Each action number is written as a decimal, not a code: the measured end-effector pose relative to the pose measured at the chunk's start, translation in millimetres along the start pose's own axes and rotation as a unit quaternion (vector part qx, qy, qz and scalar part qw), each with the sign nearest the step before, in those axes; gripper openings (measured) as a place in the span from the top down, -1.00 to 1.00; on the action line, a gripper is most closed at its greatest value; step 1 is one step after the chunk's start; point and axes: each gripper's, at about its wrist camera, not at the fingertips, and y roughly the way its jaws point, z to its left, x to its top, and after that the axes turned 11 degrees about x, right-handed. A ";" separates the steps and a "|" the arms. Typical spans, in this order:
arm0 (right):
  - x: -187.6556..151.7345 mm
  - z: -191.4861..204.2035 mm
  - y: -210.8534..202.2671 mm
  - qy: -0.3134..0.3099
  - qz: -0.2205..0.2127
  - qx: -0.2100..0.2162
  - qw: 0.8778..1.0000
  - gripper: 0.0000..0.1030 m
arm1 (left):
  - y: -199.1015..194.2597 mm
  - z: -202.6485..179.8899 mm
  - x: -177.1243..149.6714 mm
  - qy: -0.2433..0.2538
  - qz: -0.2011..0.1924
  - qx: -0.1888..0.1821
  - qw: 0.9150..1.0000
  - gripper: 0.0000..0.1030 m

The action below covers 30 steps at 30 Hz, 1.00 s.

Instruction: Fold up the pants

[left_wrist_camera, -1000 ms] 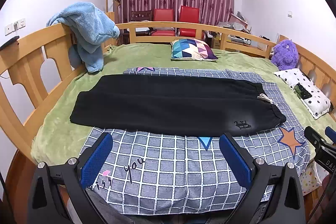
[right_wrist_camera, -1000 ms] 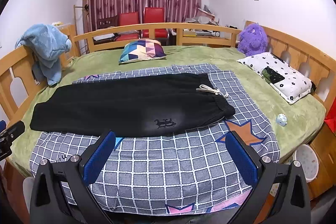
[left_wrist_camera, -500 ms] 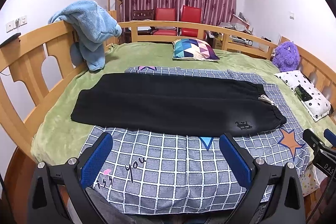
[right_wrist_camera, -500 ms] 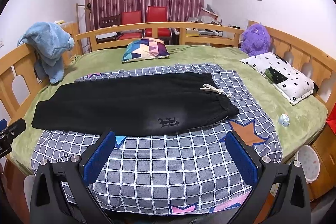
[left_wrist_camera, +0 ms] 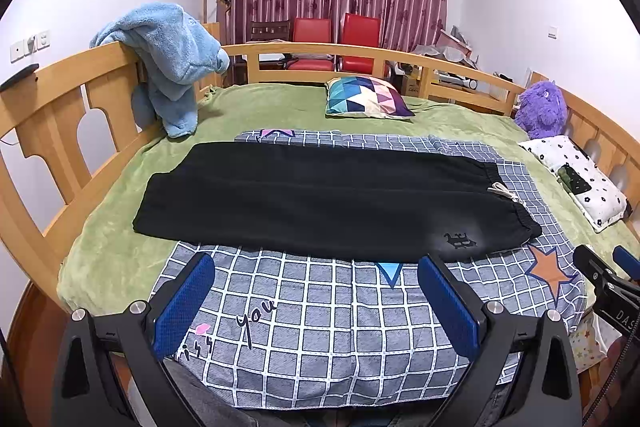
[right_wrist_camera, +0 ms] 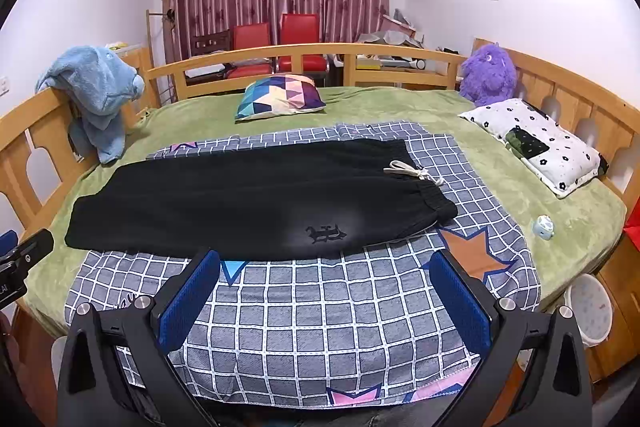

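Bed (left_wrist_camera: pixel 120 267) carries a checked sheet (left_wrist_camera: pixel 320 327); black pants (left_wrist_camera: pixel 320 203) lie flat across it, legs together, waistband rightward. Left gripper (left_wrist_camera: pixel 316 291) and right gripper (right_wrist_camera: pixel 324 287) hover short, fingers apart, empty. Risk: pinching sheet with fabric, dragging both. Drawstring (right_wrist_camera: pixel 412 173) may snag.

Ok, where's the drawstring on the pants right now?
In both wrist views the white drawstring lies on the waistband at the right end of the black pants, over the checked blanket, toward the floral pillow.
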 end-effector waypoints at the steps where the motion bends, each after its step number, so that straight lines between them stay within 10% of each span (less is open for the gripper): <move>1: 0.1 -0.2 0.1 0.000 0.000 -0.001 1.000 -0.99 | -0.2 0.0 -0.2 0.000 0.000 -0.001 1.000 -0.99; 30: 1.5 -1.0 1.3 -0.002 0.002 -0.006 1.000 -0.99 | 0.3 2.1 -1.2 -0.003 0.004 -0.010 1.000 -0.99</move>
